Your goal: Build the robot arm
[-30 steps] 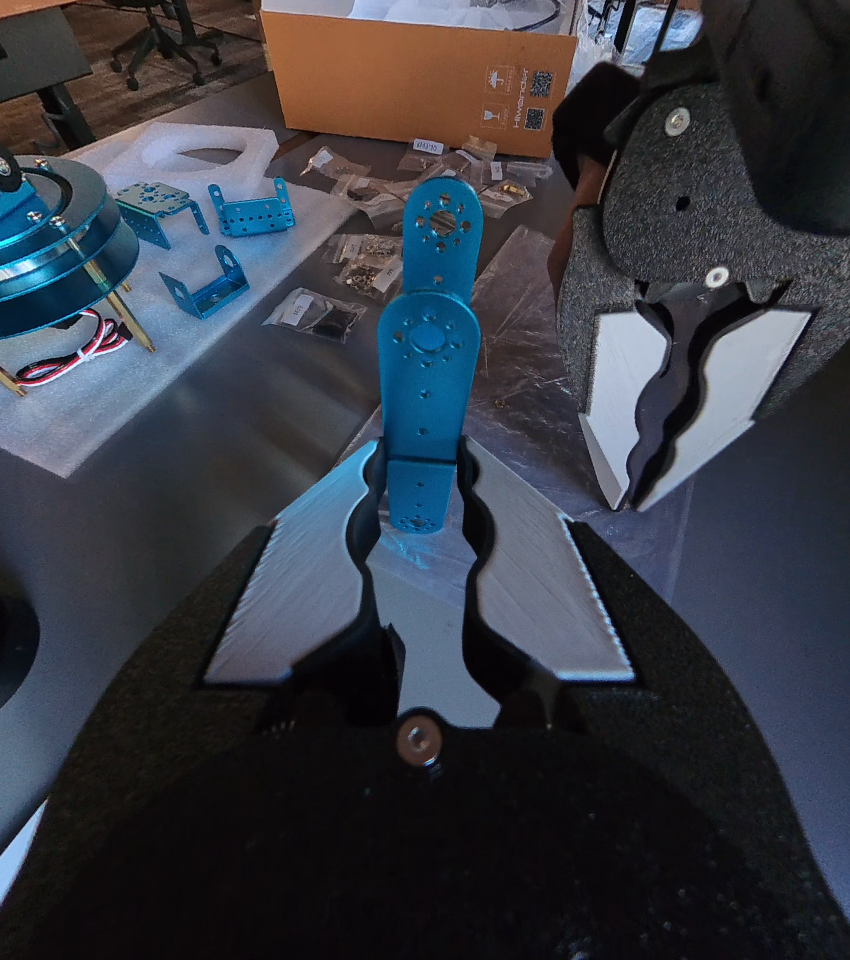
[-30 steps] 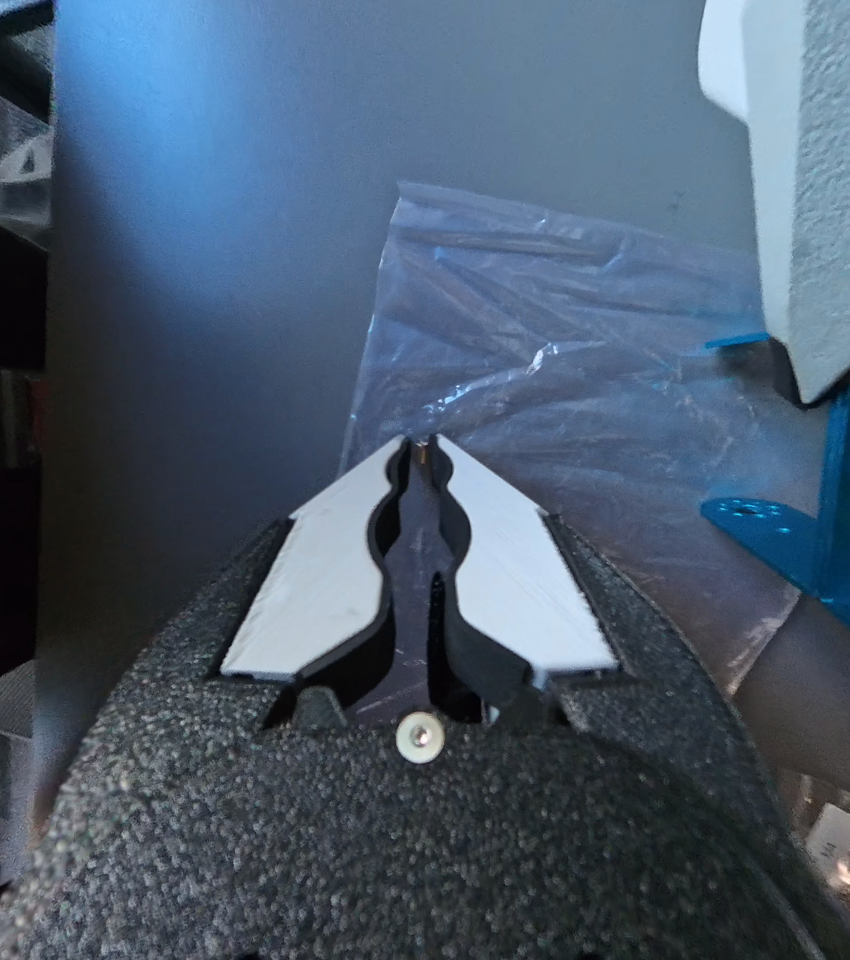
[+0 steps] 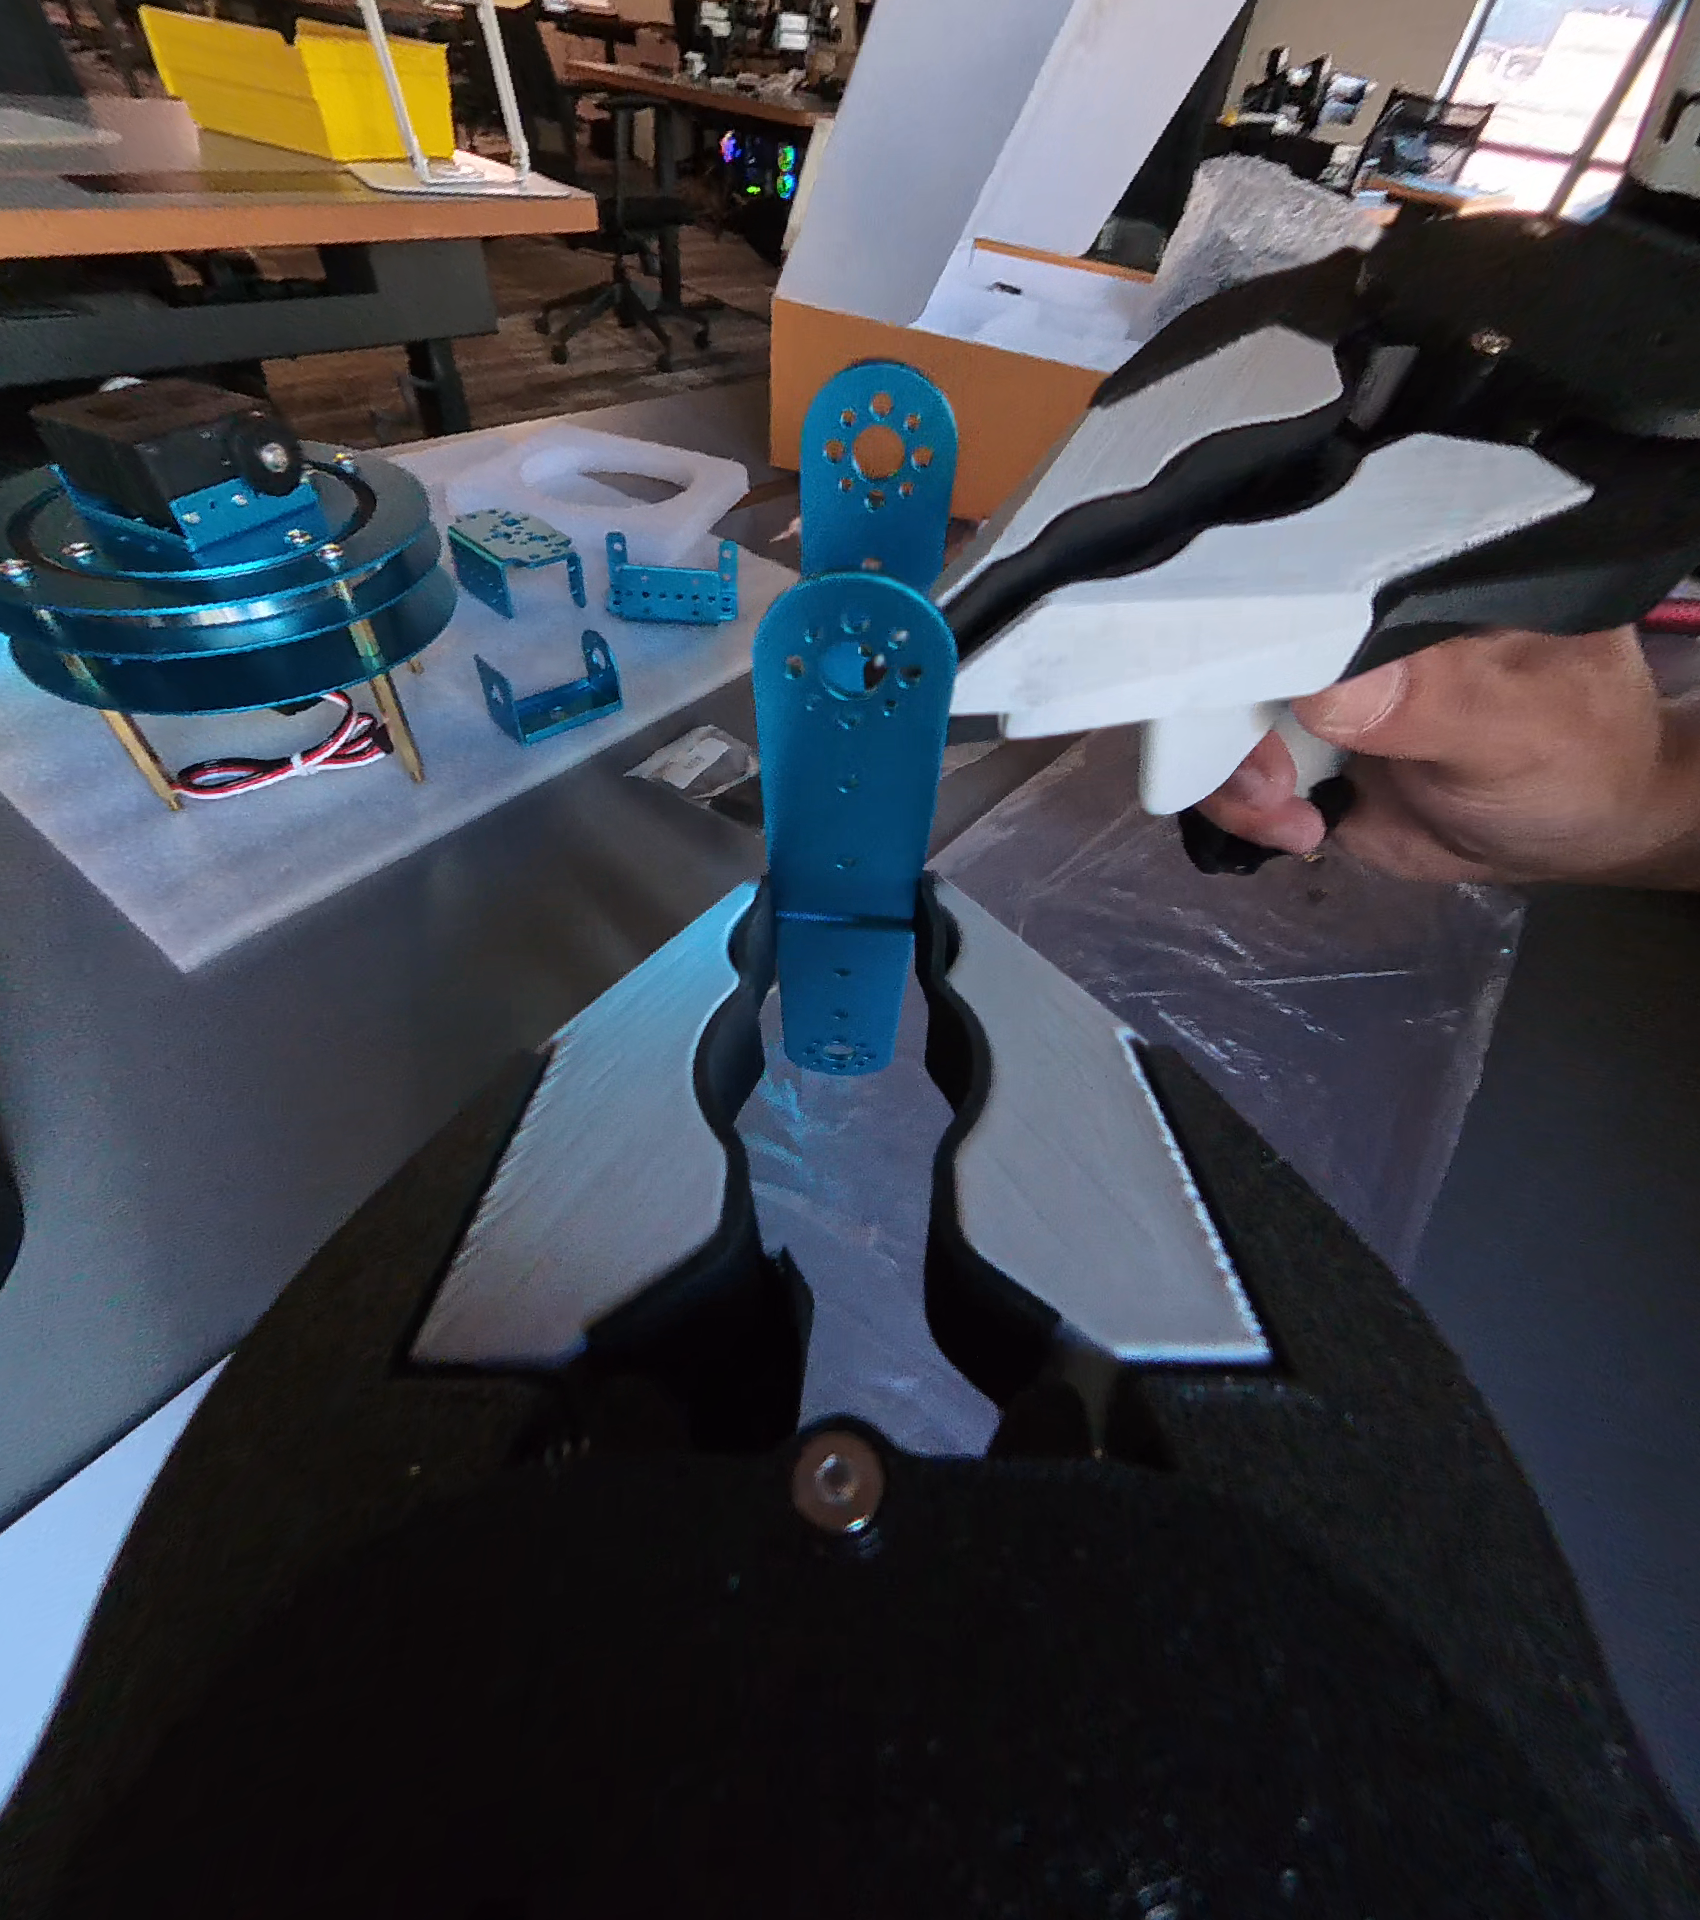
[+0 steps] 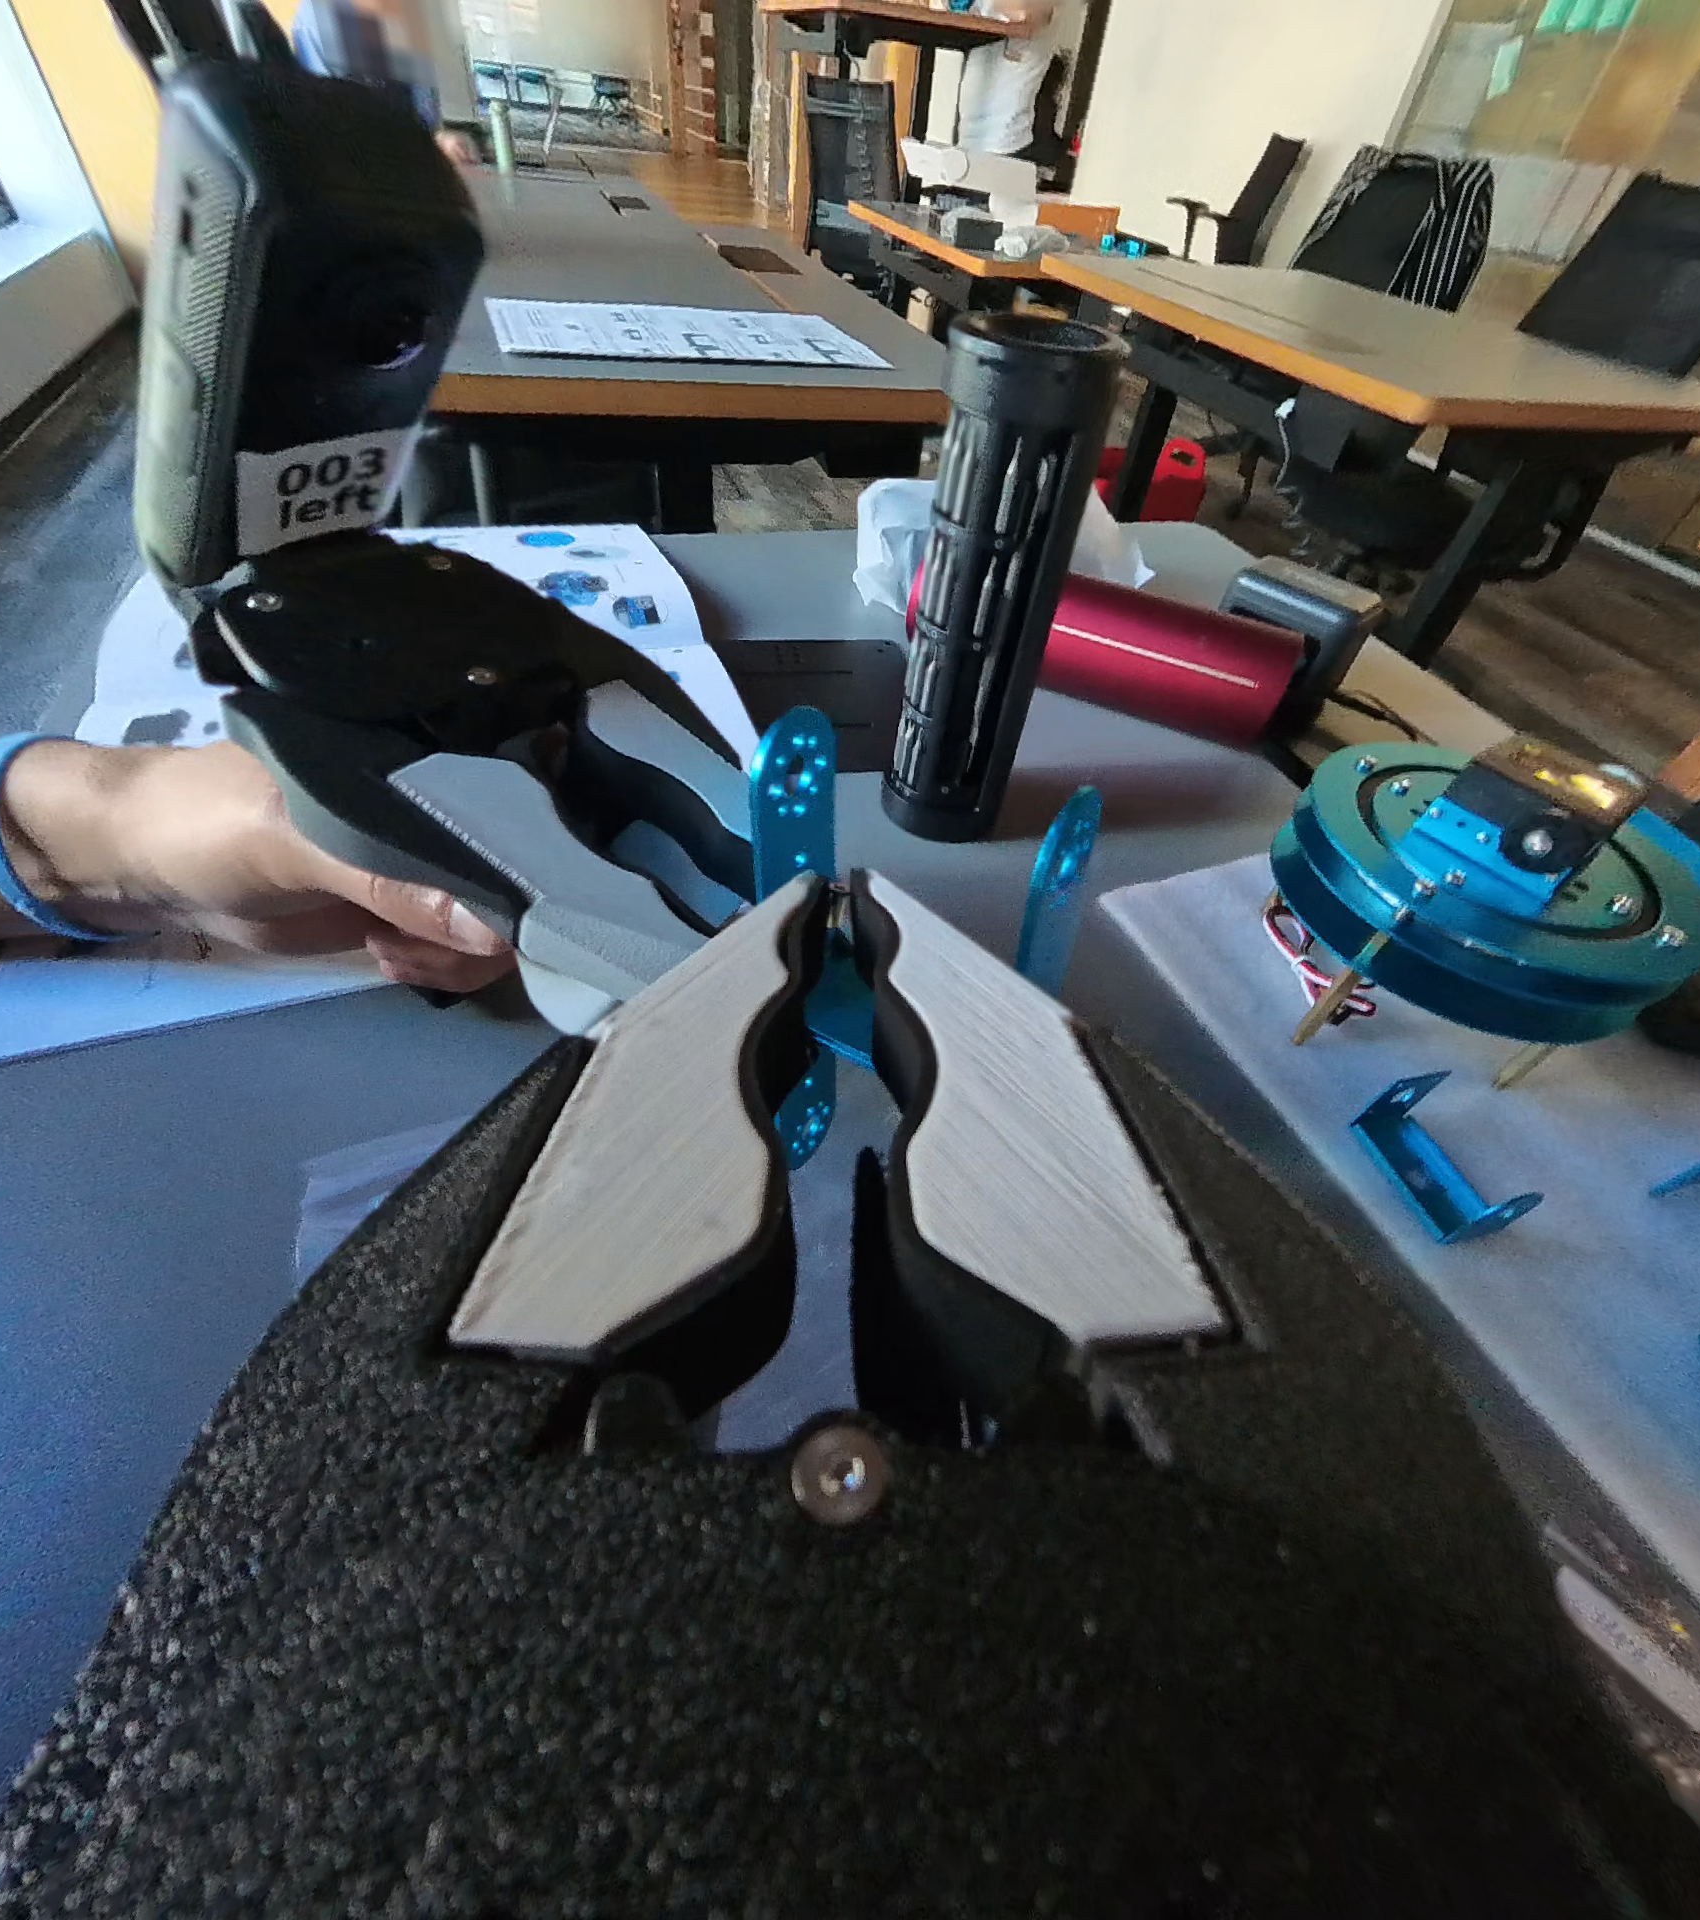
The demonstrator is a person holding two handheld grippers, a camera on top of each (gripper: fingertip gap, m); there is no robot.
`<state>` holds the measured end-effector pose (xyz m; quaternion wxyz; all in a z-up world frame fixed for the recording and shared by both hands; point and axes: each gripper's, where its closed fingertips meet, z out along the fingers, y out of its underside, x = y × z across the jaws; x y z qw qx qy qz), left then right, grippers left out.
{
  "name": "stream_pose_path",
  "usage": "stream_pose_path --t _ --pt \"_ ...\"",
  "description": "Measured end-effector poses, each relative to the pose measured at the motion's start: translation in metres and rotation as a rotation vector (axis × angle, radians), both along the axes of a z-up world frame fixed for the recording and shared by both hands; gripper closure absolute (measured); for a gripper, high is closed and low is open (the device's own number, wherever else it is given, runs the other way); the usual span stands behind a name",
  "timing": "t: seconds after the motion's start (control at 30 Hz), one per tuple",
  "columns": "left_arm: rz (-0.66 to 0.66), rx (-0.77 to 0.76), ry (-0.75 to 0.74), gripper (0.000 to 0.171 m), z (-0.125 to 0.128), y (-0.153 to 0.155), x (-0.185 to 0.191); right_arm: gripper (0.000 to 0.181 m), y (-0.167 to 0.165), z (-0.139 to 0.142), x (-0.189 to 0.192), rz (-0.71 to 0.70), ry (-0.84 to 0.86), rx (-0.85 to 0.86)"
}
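Note:
My left gripper (image 3: 841, 925) is shut on the base of a long blue U-shaped bracket (image 3: 851, 727) and holds it upright above a clear plastic bag (image 3: 1241, 987). Its two round-ended arms with holes point up. My right gripper (image 4: 835, 894) is shut on a small brass-coloured part (image 4: 838, 896). Its tips sit right at the near arm of the blue bracket (image 4: 792, 790). In the left wrist view the right gripper (image 3: 950, 618) comes in from the right, held by a hand (image 3: 1511, 758). In the right wrist view the left gripper (image 4: 732, 862) comes in from the left.
A blue round turntable with a black servo (image 3: 191, 592) stands on white foam (image 3: 233, 852), and shows in the right wrist view (image 4: 1490, 935). Small blue brackets (image 3: 513, 561) lie beside it. A cardboard box (image 3: 929, 416) stands behind. A black cylinder (image 4: 1002, 582) and red cylinder (image 4: 1168, 655) stand beyond the bracket. My right fingertips sit around 4 cm from my left ones.
My right gripper has lifted off the plastic bag, still shut, and swung its tips to the bracket's near arm. My left gripper has tilted up, still holding the bracket.

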<state>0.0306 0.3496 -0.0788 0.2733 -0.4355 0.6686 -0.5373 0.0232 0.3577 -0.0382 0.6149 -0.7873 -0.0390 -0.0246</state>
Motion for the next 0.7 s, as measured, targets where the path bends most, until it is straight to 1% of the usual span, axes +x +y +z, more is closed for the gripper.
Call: stream_pose_path --t 0.07,0.2,0.27,0.4,0.53,0.7 --pt "0.022 0.004 0.016 0.147 -0.003 0.003 0.001 0.178 0.000 -0.003 0.004 -0.009 0.032 -0.005" --pt "0.037 -0.063 0.038 0.146 -0.002 0.010 0.002 0.178 0.002 -0.015 0.010 -0.026 0.100 -0.020" --pt "0.048 -0.069 0.047 0.146 -0.001 0.014 0.002 0.178 0.005 -0.017 0.011 -0.017 0.120 -0.019" --pt "0.059 -0.053 0.047 0.147 -0.001 0.017 0.002 0.178 0.011 -0.021 0.011 -0.023 0.133 -0.025" --pt "0.052 -0.044 0.055 0.147 -0.003 0.015 0.001 0.178 0.016 -0.018 0.011 -0.017 0.146 -0.021" --pt "0.055 -0.044 0.058 0.146 -0.004 0.015 0.001 0.178 0.017 -0.022 0.011 -0.016 0.144 -0.041"
